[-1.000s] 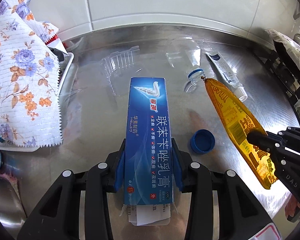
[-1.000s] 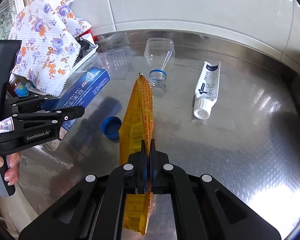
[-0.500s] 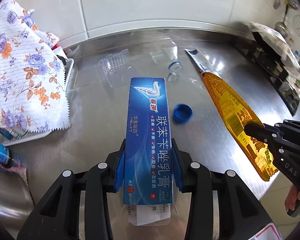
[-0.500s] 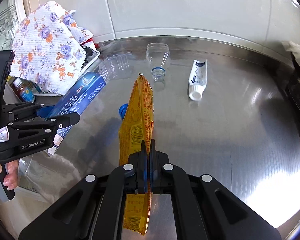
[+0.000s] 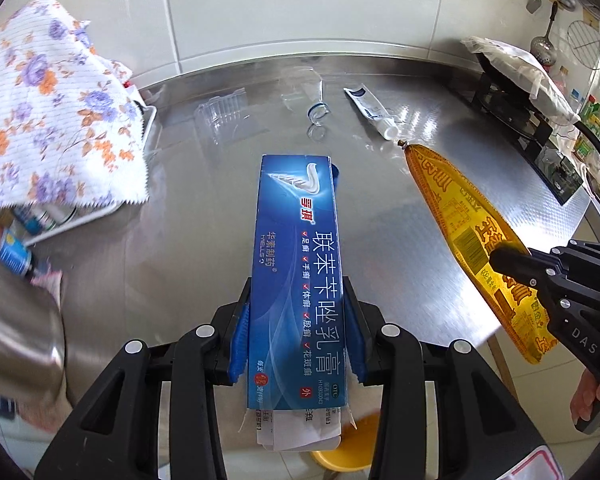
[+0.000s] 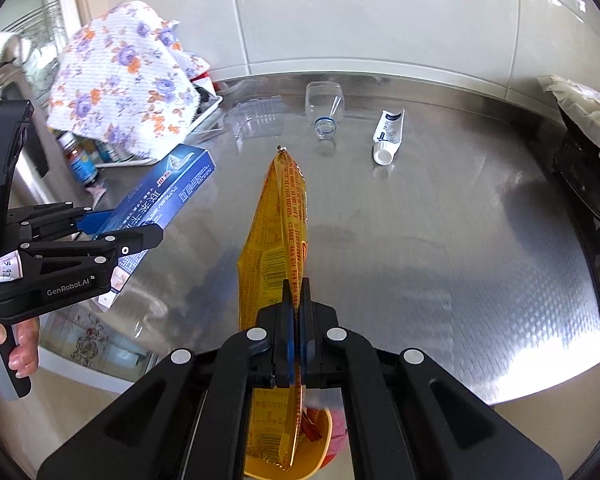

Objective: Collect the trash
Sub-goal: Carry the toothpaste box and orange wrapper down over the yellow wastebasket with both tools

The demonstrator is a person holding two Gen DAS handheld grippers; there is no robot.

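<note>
One steel counter [image 6: 440,240] meets a white tiled wall [image 6: 380,8].

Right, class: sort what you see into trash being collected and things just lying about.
Trash for the job:
blue box, in left claw
yellow wrapper, in right claw
clear bottle
white tube
plastic tray

Lying about:
floral cloth
stove
</note>
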